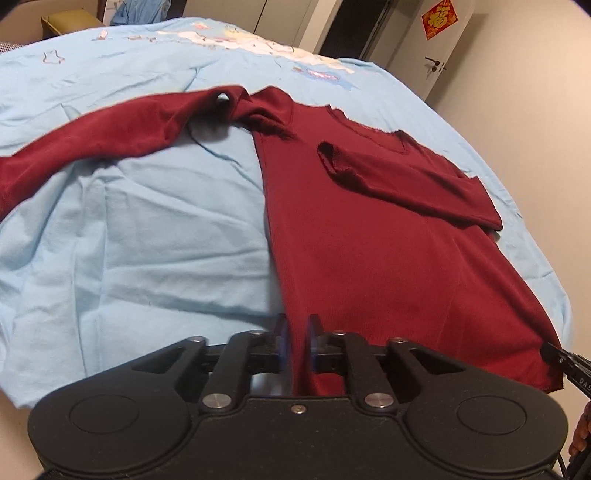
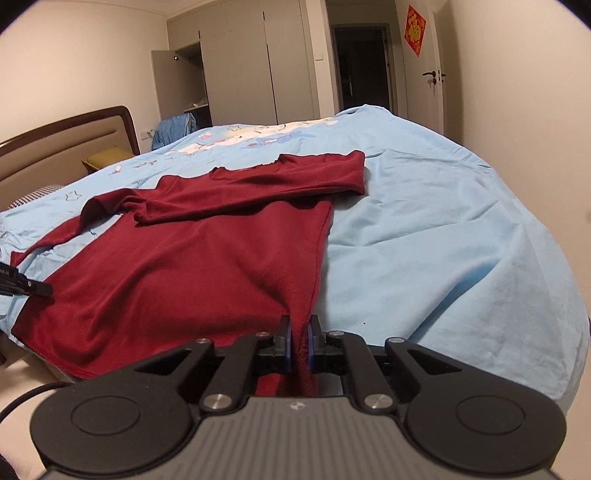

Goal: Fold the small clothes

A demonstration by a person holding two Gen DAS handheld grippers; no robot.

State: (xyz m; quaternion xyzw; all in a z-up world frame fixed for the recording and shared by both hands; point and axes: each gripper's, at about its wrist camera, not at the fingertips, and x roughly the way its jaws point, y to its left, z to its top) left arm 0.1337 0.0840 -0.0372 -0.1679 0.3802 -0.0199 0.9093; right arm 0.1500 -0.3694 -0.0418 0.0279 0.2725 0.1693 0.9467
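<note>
The dark red long-sleeved top (image 1: pixel 388 236) lies spread on the bed, hem toward the cameras, one sleeve (image 2: pixel 258 184) already folded across the chest and the other sleeve (image 1: pixel 110 129) trailing out over the sheet. The left gripper (image 1: pixel 298 343) is clenched on the hem at one bottom corner, and the right gripper (image 2: pixel 300 343) is clamped on the hem at the other corner. The main risk is the loose sleeve: if the hem is lifted and carried toward the collar while that sleeve lies out to the side, it would likely drag or bunch and leave a lopsided fold. The thin fabric could also slip from either pinch, though how deep each bite goes is hard to judge from these angles. The light blue bedsheet (image 2: pixel 443 221) is soft and wrinkled, so it may ruck up under the cloth. Beyond the bed stand a headboard (image 2: pixel 74 129), pale wardrobes (image 2: pixel 240 62) with one door open, and a white door (image 2: pixel 428 81) bearing a red decoration (image 2: pixel 414 30).
</note>
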